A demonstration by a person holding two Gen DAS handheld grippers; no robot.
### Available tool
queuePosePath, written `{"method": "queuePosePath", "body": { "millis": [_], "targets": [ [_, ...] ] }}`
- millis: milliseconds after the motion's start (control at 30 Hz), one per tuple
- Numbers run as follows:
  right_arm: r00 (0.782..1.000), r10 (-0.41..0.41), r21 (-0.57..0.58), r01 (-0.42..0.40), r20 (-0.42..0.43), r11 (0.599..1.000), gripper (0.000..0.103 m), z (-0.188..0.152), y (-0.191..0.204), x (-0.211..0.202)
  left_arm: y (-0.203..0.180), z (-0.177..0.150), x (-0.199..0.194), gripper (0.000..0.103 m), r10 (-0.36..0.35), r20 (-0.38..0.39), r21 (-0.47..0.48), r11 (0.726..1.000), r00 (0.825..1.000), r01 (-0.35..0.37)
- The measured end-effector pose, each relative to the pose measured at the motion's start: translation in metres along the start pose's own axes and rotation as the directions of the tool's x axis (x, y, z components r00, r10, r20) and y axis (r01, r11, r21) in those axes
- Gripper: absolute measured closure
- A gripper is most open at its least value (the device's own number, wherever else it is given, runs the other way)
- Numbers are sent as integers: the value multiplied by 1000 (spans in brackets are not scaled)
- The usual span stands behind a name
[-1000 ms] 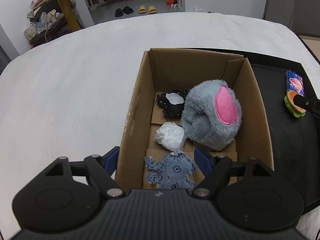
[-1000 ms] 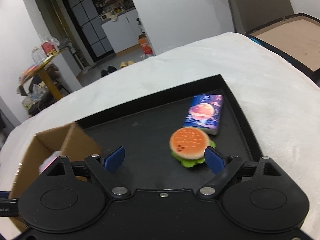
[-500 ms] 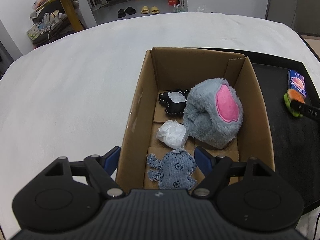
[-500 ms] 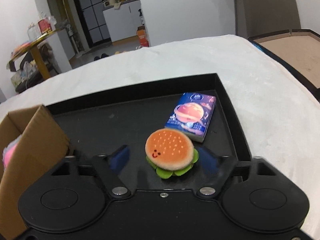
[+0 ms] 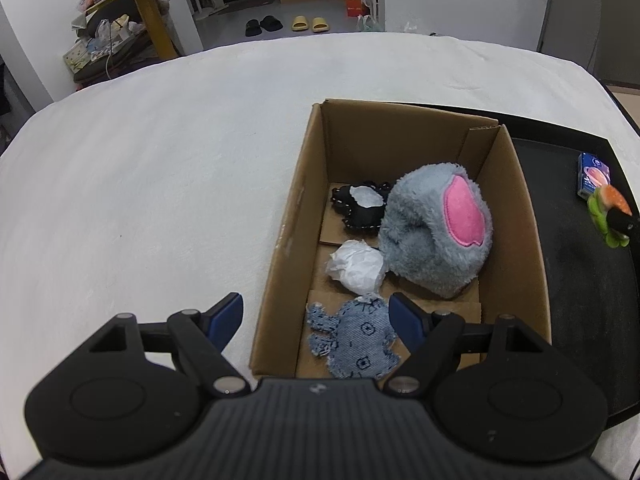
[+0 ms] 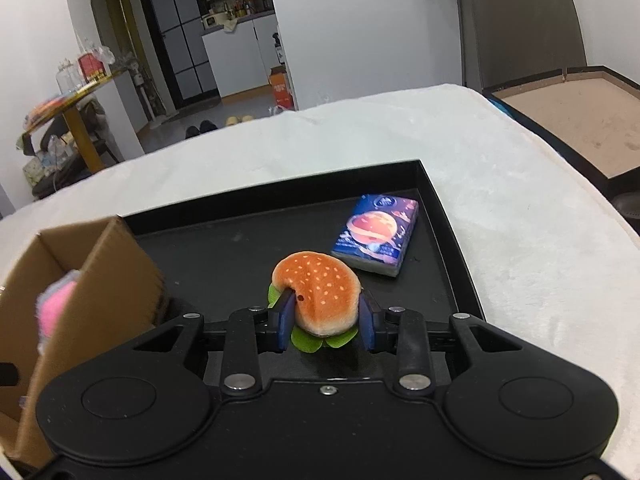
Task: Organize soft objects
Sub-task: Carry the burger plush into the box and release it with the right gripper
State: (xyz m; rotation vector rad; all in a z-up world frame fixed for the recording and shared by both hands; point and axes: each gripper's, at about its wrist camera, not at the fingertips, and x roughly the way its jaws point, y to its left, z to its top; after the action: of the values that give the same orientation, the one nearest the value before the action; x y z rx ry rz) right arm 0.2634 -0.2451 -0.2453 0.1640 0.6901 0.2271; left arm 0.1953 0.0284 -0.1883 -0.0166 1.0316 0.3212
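Cardboard box (image 5: pixel 400 128) held a grey plush (image 5: pixel 436 236), black toy (image 5: pixel 360 210), crumpled paper (image 5: pixel 356 266) and denim toy (image 5: pixel 352 338); black tray (image 6: pixel 224 248) carried a tissue pack (image 6: pixel 374 234) at 1 o'clock of the burger plush (image 6: pixel 320 290). Right gripper (image 6: pixel 325 322) was closing, pads pressing the burger plush; left gripper (image 5: pixel 316 314) stood wide open, empty, over the box.

The cardboard box (image 5: pixel 404 216) stands on the table (image 5: pixel 160 184), touching the left edge of the tray (image 6: pixel 444 216). In the box, the denim toy (image 5: pixel 352 338) lies nearest, the crumpled paper (image 5: pixel 356 266) behind it, the plush slipper (image 5: pixel 436 236) to the right. On the tray, the burger toy (image 6: pixel 320 292) lies before the tissue pack (image 6: pixel 376 236), near the tray's right edge.
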Motion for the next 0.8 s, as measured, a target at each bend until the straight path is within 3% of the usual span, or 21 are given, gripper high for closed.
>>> {"method": "queuePosePath", "body": {
  "millis": [333, 800],
  "targets": [
    [988, 155, 42, -156, 25, 987, 70, 28, 22, -32, 11, -3, -3, 24, -13, 1, -17, 1000, 1000, 13],
    [938, 348, -62, -347, 5, 936, 70, 38, 75, -52, 29, 2, -14, 25, -67, 37, -79, 994, 997, 69]
  ]
}}
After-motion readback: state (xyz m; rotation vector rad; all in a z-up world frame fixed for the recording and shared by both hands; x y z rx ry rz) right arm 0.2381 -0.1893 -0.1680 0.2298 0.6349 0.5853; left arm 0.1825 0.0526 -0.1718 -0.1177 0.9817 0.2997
